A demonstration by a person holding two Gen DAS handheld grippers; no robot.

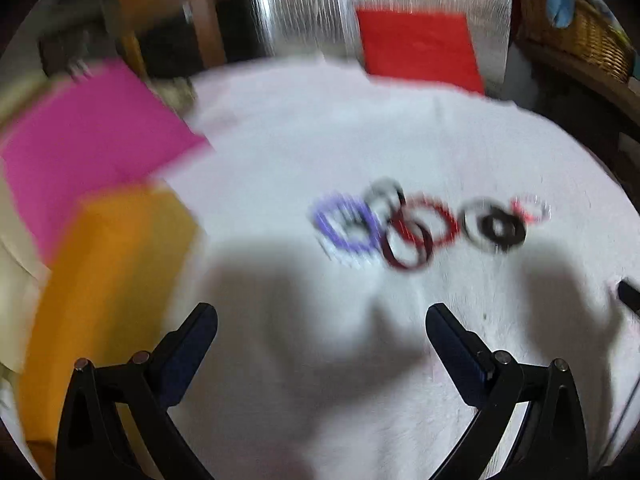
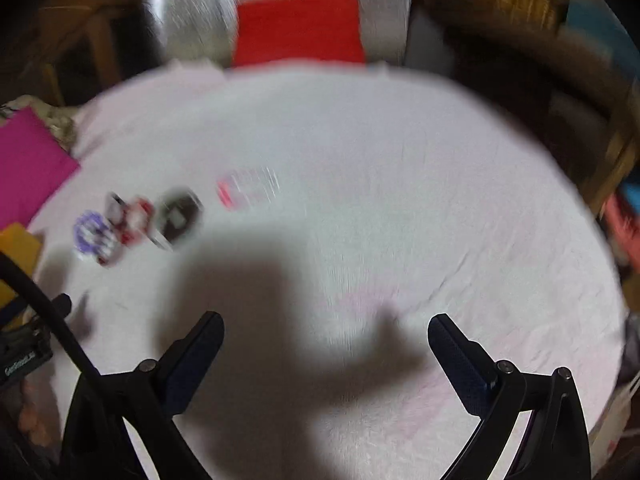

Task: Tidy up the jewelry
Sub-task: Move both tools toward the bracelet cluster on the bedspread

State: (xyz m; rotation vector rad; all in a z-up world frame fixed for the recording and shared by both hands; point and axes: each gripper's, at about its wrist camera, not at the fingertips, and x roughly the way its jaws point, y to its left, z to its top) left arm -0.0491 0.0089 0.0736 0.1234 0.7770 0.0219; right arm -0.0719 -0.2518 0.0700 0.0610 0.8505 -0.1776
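Observation:
Both views are motion-blurred. A cluster of bracelets lies on a white cloth (image 1: 300, 128): a purple bracelet (image 1: 347, 224), a red bracelet (image 1: 430, 220), a dark red bangle (image 1: 408, 250), a black and white bracelet (image 1: 494, 226) and a pink-and-clear one (image 1: 532, 208). My left gripper (image 1: 322, 316) hovers open in front of them, empty. The right wrist view shows the same cluster, with the purple bracelet (image 2: 90, 234) and black one (image 2: 178, 214) at the left, far from my open, empty right gripper (image 2: 326, 326).
A pink sheet (image 1: 88, 140) and an orange sheet (image 1: 108, 280) lie at the left, a red sheet (image 1: 418, 46) at the back against a silvery surface. A wicker basket (image 1: 580, 36) stands at the back right. The left gripper's body and cable (image 2: 36, 300) show at the right view's left edge.

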